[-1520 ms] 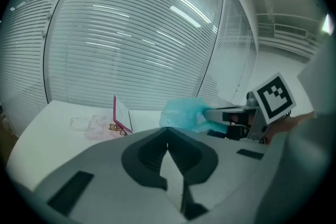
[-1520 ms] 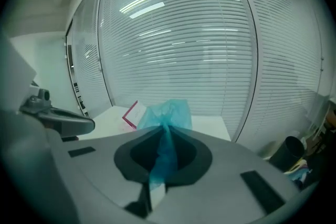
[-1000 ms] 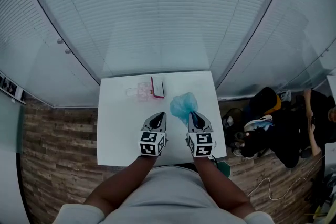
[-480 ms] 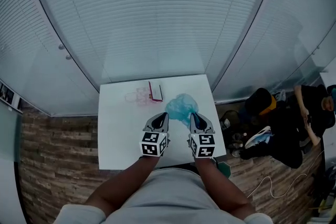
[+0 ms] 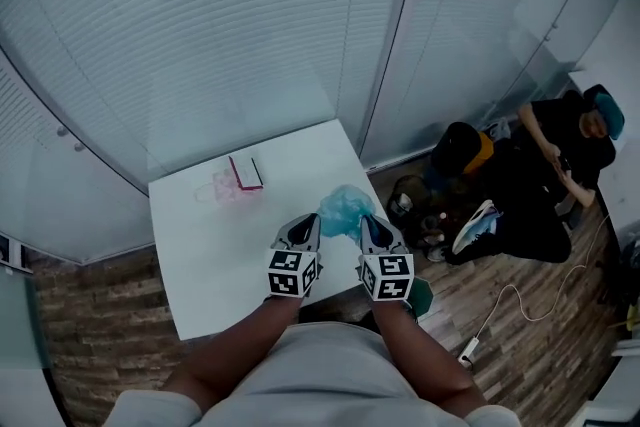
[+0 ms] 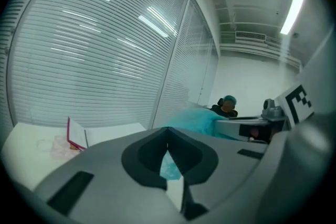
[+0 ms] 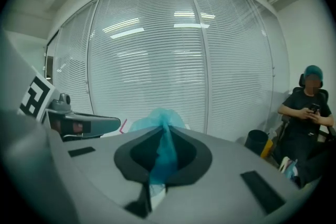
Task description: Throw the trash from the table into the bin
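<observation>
A crumpled blue plastic bag (image 5: 343, 209) hangs over the right front corner of the white table (image 5: 200, 245). My right gripper (image 5: 370, 224) is shut on it, and a blue strip of the bag (image 7: 161, 157) runs between its jaws. Just to the left, my left gripper (image 5: 305, 228) is shut with nothing in it; its own view shows only the blue bag (image 6: 194, 122) beyond the tips. A pink wrapper (image 5: 216, 189) and a red-edged white booklet (image 5: 245, 172) lie at the table's far side. A dark round bin (image 7: 256, 140) stands on the floor to the right.
A person (image 5: 565, 150) sits low at the right among bags and shoes (image 5: 472, 225), also visible in the right gripper view (image 7: 308, 113). Blinds-covered glass walls (image 5: 200, 35) close off the far side. A cable (image 5: 520, 305) trails on the wooden floor. A teal object (image 5: 421, 295) lies below my right gripper.
Both grippers and my head have swung to the right. The blue bag has travelled from over the table's middle to its right corner, and the table has slid left in view.
</observation>
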